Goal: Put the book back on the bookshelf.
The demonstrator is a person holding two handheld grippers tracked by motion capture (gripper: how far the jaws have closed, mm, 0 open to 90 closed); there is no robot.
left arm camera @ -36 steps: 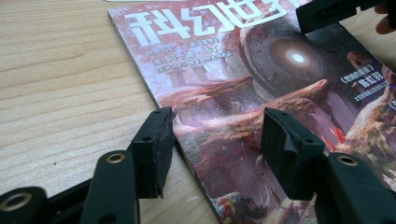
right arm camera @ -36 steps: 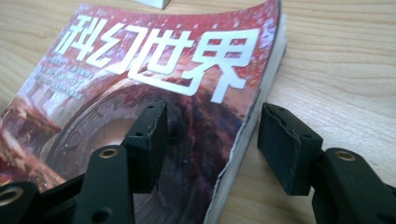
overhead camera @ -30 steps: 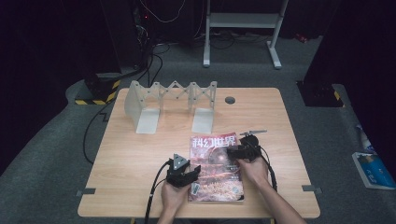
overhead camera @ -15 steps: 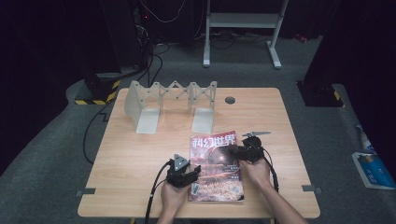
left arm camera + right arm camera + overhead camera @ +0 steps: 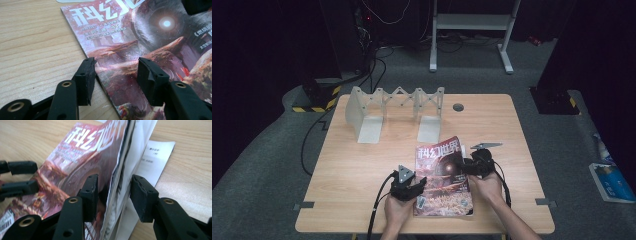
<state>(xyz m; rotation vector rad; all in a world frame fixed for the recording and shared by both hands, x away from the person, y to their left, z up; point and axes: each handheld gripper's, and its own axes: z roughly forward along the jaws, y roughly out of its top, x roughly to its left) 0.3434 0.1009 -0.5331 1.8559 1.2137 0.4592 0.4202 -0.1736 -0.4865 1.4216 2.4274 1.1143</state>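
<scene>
1. Magazine (image 5: 442, 180): lies on the tabletop (image 5: 362, 165) at its near edge, between the two hands. Red-brown cover, large white characters at the far end. The right-hand edge of the cover and some pages are lifted off the pages beneath; the left-hand edge lies flat.
2. Left gripper (image 5: 409, 189): sits at the magazine's left edge, near the near corner. In the left gripper view, one jaw stands over bare wood just beside the edge and the other over the cover, so the jaws straddle that edge. Jaws spread; the pads do not press the magazine. Whether the tips touch the surface cannot be told.
3. Right gripper (image 5: 467, 167): at the magazine's right edge, about midway along it. In the right gripper view, the raised cover and pages stand upright between the jaws. The jaws have just been closing; gaps remain between the pads and the paper, so no pinch.
4. White sheet (image 5: 155, 160): lies flat on the wood under the lifted pages, printed with small text.
5. Folding rack (image 5: 394, 107): pale, accordion-jointed, stands at the far side of the tabletop, well apart from the magazine.
</scene>
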